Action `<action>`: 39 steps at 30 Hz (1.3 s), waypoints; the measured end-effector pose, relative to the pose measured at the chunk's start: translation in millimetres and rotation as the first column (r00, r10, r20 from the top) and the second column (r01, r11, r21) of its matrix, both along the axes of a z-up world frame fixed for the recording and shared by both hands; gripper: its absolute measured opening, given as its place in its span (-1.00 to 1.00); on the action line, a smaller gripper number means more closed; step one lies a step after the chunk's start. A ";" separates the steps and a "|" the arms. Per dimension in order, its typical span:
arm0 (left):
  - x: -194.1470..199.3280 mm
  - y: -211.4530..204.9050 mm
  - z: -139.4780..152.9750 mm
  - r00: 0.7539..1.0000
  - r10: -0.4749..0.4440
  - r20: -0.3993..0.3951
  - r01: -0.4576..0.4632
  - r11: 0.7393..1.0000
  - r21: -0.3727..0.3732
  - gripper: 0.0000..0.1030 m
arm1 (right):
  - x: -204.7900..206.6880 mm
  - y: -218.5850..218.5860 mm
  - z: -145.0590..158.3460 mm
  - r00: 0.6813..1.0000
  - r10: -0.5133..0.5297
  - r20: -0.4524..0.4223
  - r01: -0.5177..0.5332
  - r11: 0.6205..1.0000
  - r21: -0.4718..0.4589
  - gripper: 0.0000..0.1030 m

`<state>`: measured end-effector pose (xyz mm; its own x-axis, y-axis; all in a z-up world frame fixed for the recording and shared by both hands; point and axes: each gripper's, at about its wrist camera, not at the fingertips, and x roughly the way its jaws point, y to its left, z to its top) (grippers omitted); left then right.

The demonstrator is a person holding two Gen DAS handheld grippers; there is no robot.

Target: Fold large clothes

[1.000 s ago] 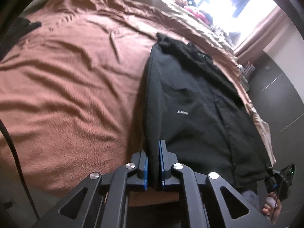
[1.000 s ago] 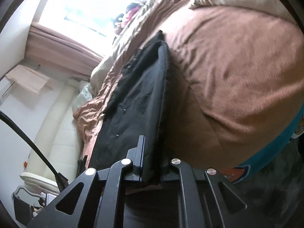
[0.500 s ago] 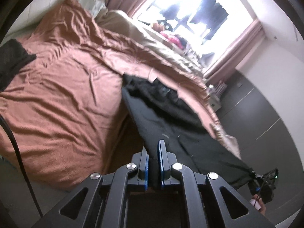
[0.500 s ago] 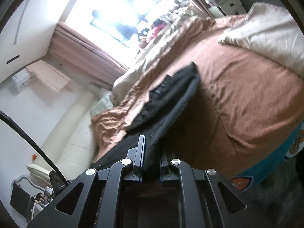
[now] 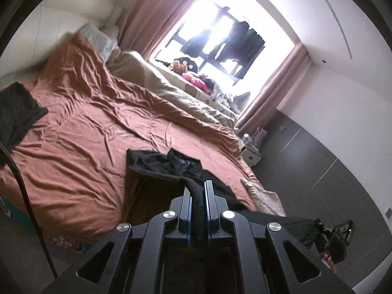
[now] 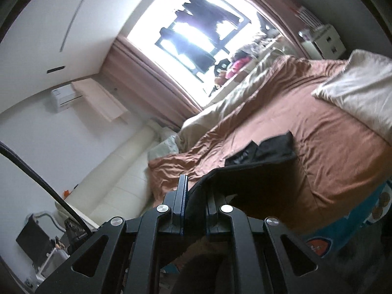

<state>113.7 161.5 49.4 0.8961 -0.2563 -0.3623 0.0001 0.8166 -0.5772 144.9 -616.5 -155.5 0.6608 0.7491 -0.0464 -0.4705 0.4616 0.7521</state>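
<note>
Both grippers, left (image 5: 198, 197) and right (image 6: 196, 196), were clamped on the black jacket's (image 5: 169, 165) lifted hem, its collar end on the bed (image 5: 80, 152); folding seemed barely begun.

No legible txt anywhere.

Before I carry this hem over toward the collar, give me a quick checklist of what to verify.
1. Left gripper clamped on the black jacket: ok.
2. Right gripper clamped on the jacket's other corner: ok.
3. Collar end resting on the brown blanket: ok.
4. Blanket beyond the collar free of clutter: ok; the other dark garment lies well off to the side.
5. Hem taut and level between the grippers: cannot tell.
6. Sleeves tucked in: cannot tell.
</note>
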 end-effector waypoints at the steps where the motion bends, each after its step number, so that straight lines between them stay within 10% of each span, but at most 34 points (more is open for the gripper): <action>1: -2.7 -0.8 1.7 1.000 0.000 0.004 0.000 1.000 -0.002 -0.83 | -2.4 -1.5 -0.8 1.000 -0.001 0.005 0.001 1.000 -0.003 -0.85; 9: 25.7 4.1 8.8 1.000 0.005 -0.015 -0.005 1.000 0.008 -0.83 | 31.0 0.5 -9.4 0.999 -0.022 -0.025 0.022 1.000 -0.006 -0.85; 23: 177.3 24.4 49.2 0.999 0.025 -0.026 -0.023 0.996 0.082 -0.83 | 155.8 42.6 64.4 0.997 -0.078 -0.011 0.077 0.992 -0.097 -0.85; 39: 326.6 51.0 -17.3 0.986 0.026 -0.165 -0.008 0.994 0.110 -0.83 | 291.1 122.0 79.5 0.988 -0.130 -0.081 0.103 0.956 -0.275 -0.84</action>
